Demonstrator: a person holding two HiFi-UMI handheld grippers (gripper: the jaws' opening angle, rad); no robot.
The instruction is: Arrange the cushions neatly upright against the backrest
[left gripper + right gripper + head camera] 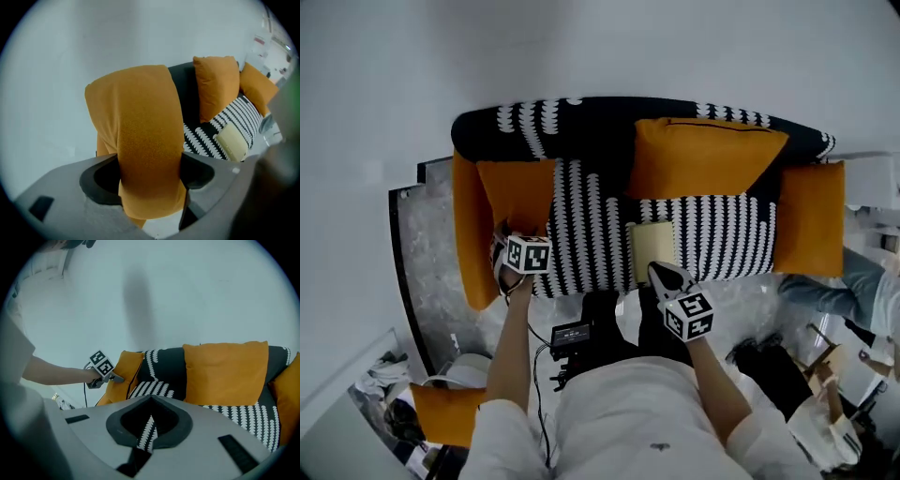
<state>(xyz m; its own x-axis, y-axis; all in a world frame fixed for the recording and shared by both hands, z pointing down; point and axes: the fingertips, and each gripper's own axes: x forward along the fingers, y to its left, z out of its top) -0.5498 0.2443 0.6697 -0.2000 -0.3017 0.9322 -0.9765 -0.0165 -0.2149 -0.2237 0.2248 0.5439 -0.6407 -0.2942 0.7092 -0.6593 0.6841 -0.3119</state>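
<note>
The sofa (581, 220) is showing a woven black-and-white scalloped cover, with a dark backrest (591, 131) and padded orange arms. The big cushion (703, 155), plump, rectangular and orange, is leaning upright against the backrest on the right side. The smaller orange cushion (140, 117) is hanging at the sofa's left end, beside the left arm (472, 234). It is sagging and folding over where it is being pinched, so it is likely light, soft and floppy rather than stiff. Its cloth is looking matte and slightly grainy, which should be giving the pads good friction. A pinch on a corner or edge, as here, is probably enough to carry it. Taking it nearer the middle of an edge should be keeping it from drooping when it is being stood up. The little cream cushion (653, 248), a flat, pale rectangle, is lying on the seat near the front edge, not yet upright.

The left gripper (149, 174) is clamping the smaller orange cushion, its jaws part-way apart with a thick fold of cloth filling the gap. The right gripper (150, 420) is hovering in front of the seat with its jaws together and nothing between them.
</note>
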